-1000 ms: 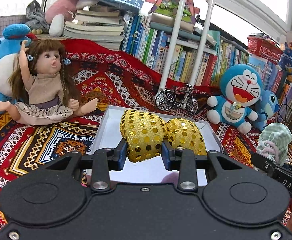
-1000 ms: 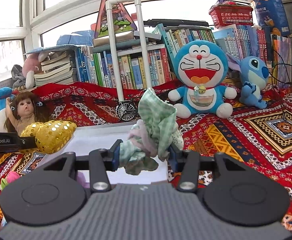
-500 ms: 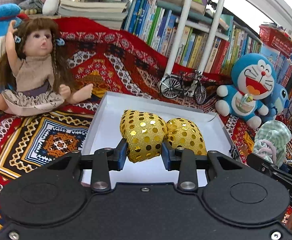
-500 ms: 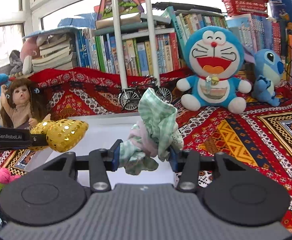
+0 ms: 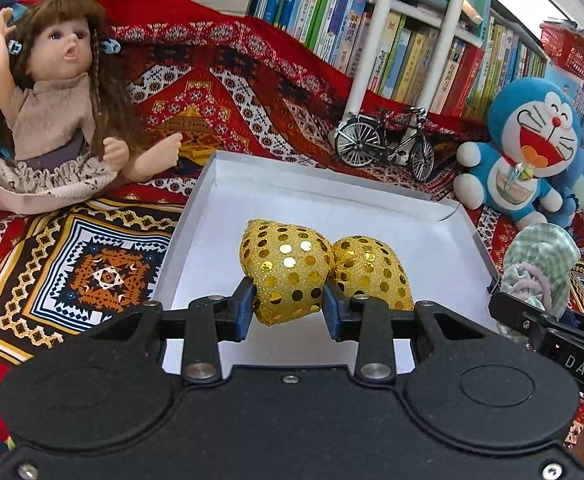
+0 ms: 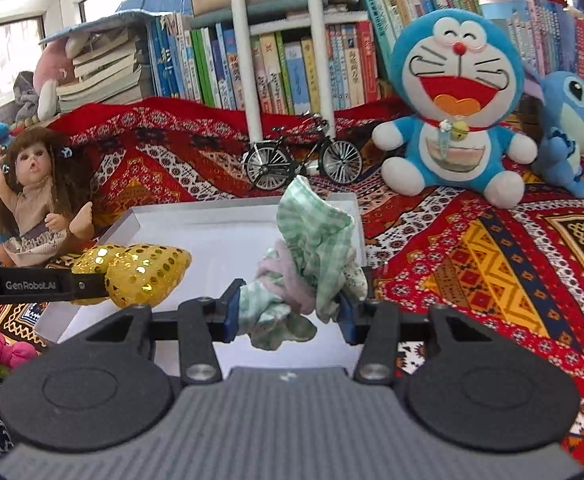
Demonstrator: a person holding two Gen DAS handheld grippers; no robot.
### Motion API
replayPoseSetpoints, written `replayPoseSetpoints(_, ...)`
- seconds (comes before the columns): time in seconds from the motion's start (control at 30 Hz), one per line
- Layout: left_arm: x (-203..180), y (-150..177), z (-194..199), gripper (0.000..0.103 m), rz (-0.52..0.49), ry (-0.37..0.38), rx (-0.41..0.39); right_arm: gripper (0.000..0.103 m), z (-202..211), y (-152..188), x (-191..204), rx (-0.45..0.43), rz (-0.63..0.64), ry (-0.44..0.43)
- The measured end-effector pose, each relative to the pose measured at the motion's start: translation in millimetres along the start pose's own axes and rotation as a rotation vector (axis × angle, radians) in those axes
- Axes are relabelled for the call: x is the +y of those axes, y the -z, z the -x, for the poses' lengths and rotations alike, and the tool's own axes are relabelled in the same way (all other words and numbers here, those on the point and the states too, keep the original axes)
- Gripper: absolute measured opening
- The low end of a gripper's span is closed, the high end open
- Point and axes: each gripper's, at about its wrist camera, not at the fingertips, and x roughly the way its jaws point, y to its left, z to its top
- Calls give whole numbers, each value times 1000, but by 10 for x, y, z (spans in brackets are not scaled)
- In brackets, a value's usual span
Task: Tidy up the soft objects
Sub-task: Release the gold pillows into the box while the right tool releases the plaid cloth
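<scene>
In the left wrist view, your left gripper (image 5: pixel 289 305) is pinching the gold sequined plush (image 5: pixel 292 266) between its blue pads, fingers drawn in narrow against the near lobe while the second lobe is bulging out to the right; the plush is hanging over the white tray (image 5: pixel 212 184), toward the tray's near half; whether it is touching the tray floor you cannot tell from here. The tray is sitting on the red patterned cloth (image 5: pixel 72 272); the doll (image 5: pixel 52 120) is sitting to the far left of the tray, one foot near its far left corner; the model bicycle (image 5: pixel 383 146) is standing just beyond the tray's far edge; the Doraemon plush (image 5: pixel 527 152) is sitting to the far right; your right gripper (image 5: pixel 531 312) is showing at the right edge, carrying the green checked cloth bundle (image 5: pixel 539 260) beside the tray's right wall.

In the right wrist view, your right gripper (image 6: pixel 288 314) is clamping the green checked cloth bundle (image 6: pixel 311 252), fingers closed narrow on its lower folds, with a pink fabric tucked among the green and one corner sticking up; the bundle is hanging over the right part of the white tray (image 6: pixel 196 216). Your left gripper (image 6: pixel 92 285) is reaching in from the left, holding the gold sequined plush (image 6: pixel 144 276) over the tray's near left area; the doll (image 6: pixel 40 200) is sitting left of the tray; the model bicycle (image 6: pixel 303 160) is standing behind it; the Doraemon plush (image 6: pixel 451 112) is sitting far right with a blue Stitch plush (image 6: pixel 567 128) beside it; a pink soft toy (image 6: pixel 4 350) is lying at the near left edge.
</scene>
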Motion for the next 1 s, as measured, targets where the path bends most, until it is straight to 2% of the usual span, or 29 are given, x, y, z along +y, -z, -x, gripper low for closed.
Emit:
replayPoseSetpoints(0.43, -27, 41, -189, 34, -15, -10, 47, 52, -290, 44, -108, 92, -48, -59)
replayPoseSetpoints(0.67, -14, 77, -253, 34, -16, -16, 63, 52, -422, 121, -129, 143, -57, -44)
replayPoseSetpoints(0.87, 0, 90, -298, 35, -12, -18, 69, 53, -428, 116, -119, 146, -54, -46)
replayPoseSetpoints(1.0, -2, 95, -308, 39, -12, -17, 71, 59, -422, 118, -104, 146, -51, -48)
